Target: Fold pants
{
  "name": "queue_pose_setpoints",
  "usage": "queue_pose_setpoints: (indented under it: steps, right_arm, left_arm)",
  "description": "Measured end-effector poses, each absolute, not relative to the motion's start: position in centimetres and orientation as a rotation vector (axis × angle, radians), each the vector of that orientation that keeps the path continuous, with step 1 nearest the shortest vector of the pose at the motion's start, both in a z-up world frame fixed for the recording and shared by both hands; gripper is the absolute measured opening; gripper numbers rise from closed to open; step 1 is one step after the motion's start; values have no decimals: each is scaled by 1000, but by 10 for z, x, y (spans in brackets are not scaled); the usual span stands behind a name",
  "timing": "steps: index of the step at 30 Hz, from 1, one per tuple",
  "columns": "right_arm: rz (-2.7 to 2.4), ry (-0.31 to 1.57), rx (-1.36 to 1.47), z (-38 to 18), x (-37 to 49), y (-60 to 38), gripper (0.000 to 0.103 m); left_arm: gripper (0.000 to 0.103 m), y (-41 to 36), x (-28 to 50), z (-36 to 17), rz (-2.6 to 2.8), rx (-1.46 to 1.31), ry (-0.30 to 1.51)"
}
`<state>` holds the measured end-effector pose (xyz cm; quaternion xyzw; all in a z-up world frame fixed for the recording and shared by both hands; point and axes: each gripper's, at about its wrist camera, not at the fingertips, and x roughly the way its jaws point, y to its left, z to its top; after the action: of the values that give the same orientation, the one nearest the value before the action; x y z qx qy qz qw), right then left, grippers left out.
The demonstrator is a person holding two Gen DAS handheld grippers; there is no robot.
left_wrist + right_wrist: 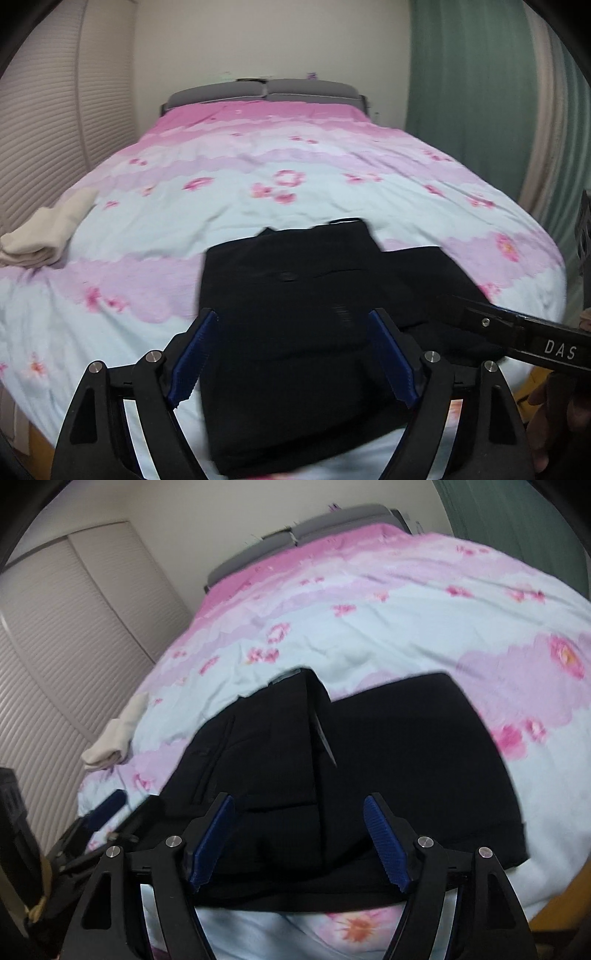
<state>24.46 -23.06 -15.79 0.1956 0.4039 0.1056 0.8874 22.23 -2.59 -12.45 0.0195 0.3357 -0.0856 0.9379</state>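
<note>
Near the foot edge of the bed [155, 229], on the pink-and-blue floral cover: one pair of black pants [295, 332], partly folded, with one doubled panel lying over a flatter layer that spreads toward the right edge [424, 757]. Fabric: thin woven cloth, judged light, limp and prone to slide over itself; creases will not hold unless pressed flat. Recommended hold: pinch a corner or the folded edge through all layers, never the middle of a panel. Left gripper [291, 354]: fingers spread wide, empty, poised above the near panel. Right gripper [299, 838]: fingers likewise wide apart, holding nothing, over the near hem. Also present: cream folded cloth [44, 232] at the left edge.
</note>
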Motion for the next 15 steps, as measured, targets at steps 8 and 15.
queue_pose_setpoints:
  steps: [8, 15]
  right_arm:
    - [102, 940, 516, -191, 251, -244, 73]
    - [137, 832, 482, -162, 228, -223, 70]
  left_arm:
    - [83, 3, 232, -136, -157, -17, 726]
    - [83, 11, 233, -137, -166, -50, 733]
